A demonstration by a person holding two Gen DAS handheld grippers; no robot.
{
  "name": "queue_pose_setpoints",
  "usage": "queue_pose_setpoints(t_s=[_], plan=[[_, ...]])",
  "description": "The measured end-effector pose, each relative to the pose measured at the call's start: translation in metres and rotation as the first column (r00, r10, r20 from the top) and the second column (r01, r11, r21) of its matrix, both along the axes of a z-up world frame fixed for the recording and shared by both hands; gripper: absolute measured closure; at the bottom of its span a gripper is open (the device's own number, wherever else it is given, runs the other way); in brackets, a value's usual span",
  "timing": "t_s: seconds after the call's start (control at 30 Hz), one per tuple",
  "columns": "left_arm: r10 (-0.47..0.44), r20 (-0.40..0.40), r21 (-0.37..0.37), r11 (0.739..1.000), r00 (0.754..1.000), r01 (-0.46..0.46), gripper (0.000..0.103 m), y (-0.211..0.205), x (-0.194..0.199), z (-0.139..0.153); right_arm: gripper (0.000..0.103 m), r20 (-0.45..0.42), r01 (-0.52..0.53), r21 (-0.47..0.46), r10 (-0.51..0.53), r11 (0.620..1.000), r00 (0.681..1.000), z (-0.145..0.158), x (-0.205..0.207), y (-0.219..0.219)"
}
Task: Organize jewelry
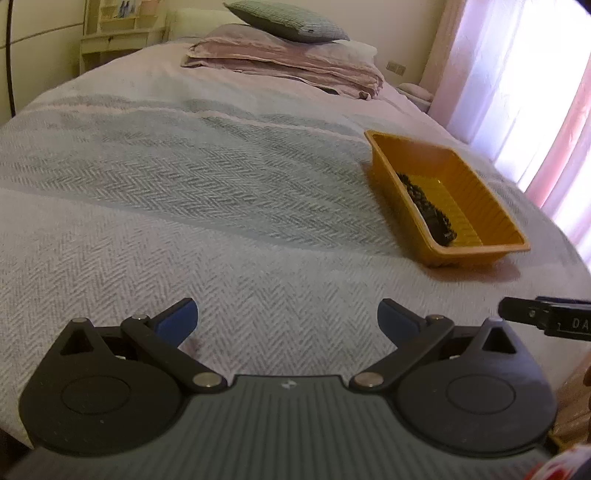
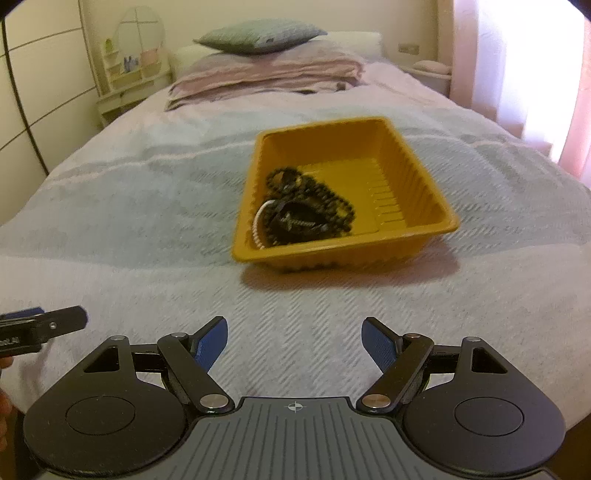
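Note:
A yellow plastic tray (image 2: 417, 218) sits on the bed, seen ahead in the right wrist view and at the right in the left wrist view as the same tray (image 1: 491, 206). Inside it lies a tangle of dark beaded jewelry (image 2: 314, 206) with a white beaded strand (image 2: 256, 225); the dark beads (image 1: 428, 201) show along its left wall. My right gripper (image 2: 294, 341) stands open over bare blanket, short of the tray, nothing between its blue pads. My left gripper (image 1: 288, 319) is wide open over the blanket, left of the tray, also empty.
The bed is covered by a grey herringbone blanket (image 1: 184, 206). Folded pink bedding (image 1: 288, 62) and a grey pillow (image 1: 288, 18) lie at the head. A cream shelf unit (image 2: 129, 74) stands at left, curtains (image 1: 535, 92) at right. The other gripper's tip (image 1: 543, 314) shows at the edge.

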State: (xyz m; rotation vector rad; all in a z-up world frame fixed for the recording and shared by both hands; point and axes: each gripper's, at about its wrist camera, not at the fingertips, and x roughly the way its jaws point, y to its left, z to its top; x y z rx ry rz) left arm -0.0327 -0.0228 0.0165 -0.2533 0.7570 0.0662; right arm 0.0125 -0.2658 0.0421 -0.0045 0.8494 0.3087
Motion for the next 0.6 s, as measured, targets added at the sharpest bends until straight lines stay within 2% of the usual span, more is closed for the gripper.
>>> queue_pose_setpoints(t_s=[0.13, 0.33, 0.6], plan=[[-0.030, -0.004, 0.005, 1.000, 1.000, 0.030, 0.000, -0.010, 0.000, -0.002, 0.024, -0.007, -0.026, -0.016, 0.026, 1.000, 1.000, -0.007, -0.003, 0.011], [-0.026, -0.016, 0.061, 0.998, 1.000, 0.027, 0.000, -0.018, 0.002, -0.005, 0.024, -0.012, -0.042, -0.017, 0.042, 0.999, 0.999, -0.014, -0.006, 0.018], [-0.031, -0.038, 0.080, 0.996, 0.999, 0.034, 0.000, -0.022, 0.006, -0.012, 0.024, -0.025, -0.070, -0.012, 0.069, 0.998, 0.997, -0.017, -0.007, 0.028]])
